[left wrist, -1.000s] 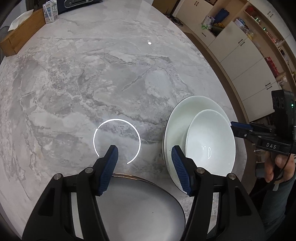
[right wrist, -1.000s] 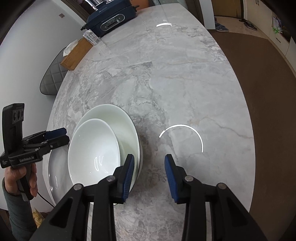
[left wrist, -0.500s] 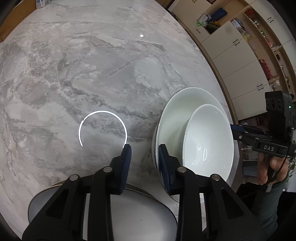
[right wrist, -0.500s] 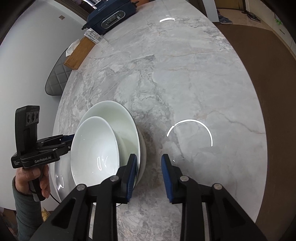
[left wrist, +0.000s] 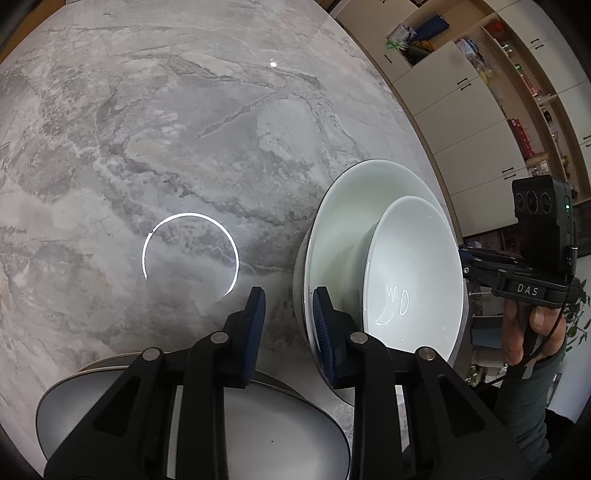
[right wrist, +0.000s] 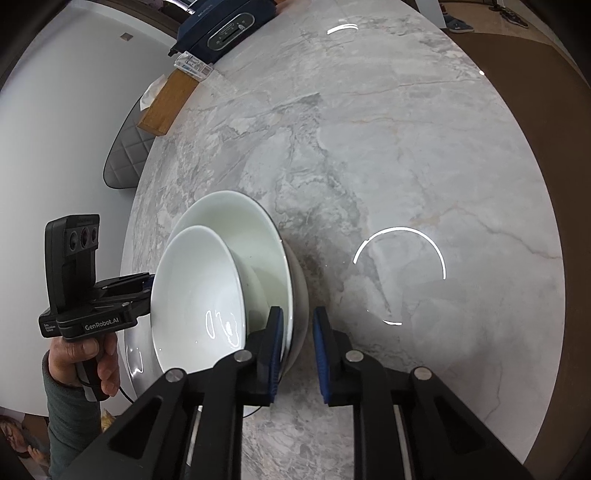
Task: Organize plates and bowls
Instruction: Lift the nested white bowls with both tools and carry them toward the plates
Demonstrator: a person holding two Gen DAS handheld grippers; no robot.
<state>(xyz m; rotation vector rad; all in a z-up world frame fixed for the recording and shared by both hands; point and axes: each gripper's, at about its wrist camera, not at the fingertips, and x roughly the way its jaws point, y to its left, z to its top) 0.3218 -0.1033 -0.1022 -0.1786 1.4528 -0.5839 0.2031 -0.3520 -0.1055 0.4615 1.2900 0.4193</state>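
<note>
A small white bowl (left wrist: 413,266) (right wrist: 199,280) sits inside a large white bowl (left wrist: 343,221) (right wrist: 240,214) on the marble table (left wrist: 147,129). My left gripper (left wrist: 288,317) straddles the large bowl's near rim. One pad is inside against the wall; the other is outside with a gap, and the jaws are closing. My right gripper (right wrist: 297,328) straddles the opposite rim, jaws closing, with a thin gap at the outer pad. Each gripper shows in the other's view: right gripper (left wrist: 467,260), left gripper (right wrist: 147,280). A grey plate (left wrist: 258,424) lies under my left gripper.
A blue appliance (right wrist: 225,26), a clear box (right wrist: 192,64) and a wooden tissue box (right wrist: 166,103) stand at the table's far edge. A grey chair (right wrist: 125,155) stands beside the table. Cabinets (left wrist: 461,110) line the wall beyond the bowls. Brown floor (right wrist: 535,74) borders the table's right edge.
Both grippers' jaws have narrowed around the large bowl's rim. My left gripper sank and shifted right until its right pad went inside the bowl. The bowls have stayed in place.
</note>
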